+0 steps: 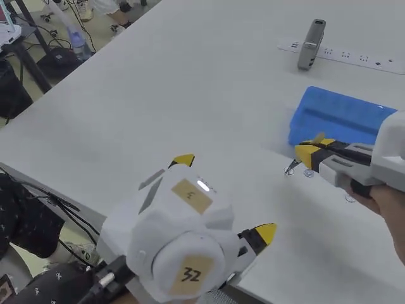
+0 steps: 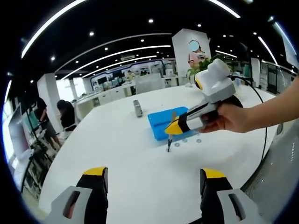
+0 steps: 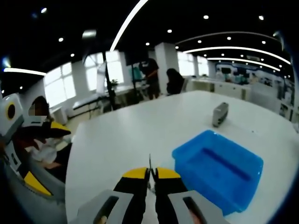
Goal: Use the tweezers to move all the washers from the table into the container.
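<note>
— Left gripper (image 1: 224, 196) is nearest us, hanging over the desk's (image 1: 190, 82) near edge. Jaws spread wide, nothing btwn them. Idle, I'd say.

— And the right gripper (image 1: 304, 152)?

— Jaws all but shut, pinched on the tweezers (image 1: 292, 167). Its own view shows the thin shank sticking out from btwn the yellow tips.

— Which step are we on, then?

— The pick, I reckon. Tweezer tips are down at the desk, just beside the washers (image 1: 308, 173), which lie on the strip btwn the container (image 1: 342, 117) and the near edge. One more sits closer to that edge, partly under the right gripper.

— Has it got one?

— Can't tell, tips are too small to read. The left gripper view shows approx three rings on the desk next to the tips, so the job looks mostly undone.

— Anything in the container?

— Looks bare from the right gripper view, no washer I can make out.

— So what does the next move need?

— Steady squeeze on one ring w/o flicking it, then a short lift over the blue wall, which is right behind.
</note>
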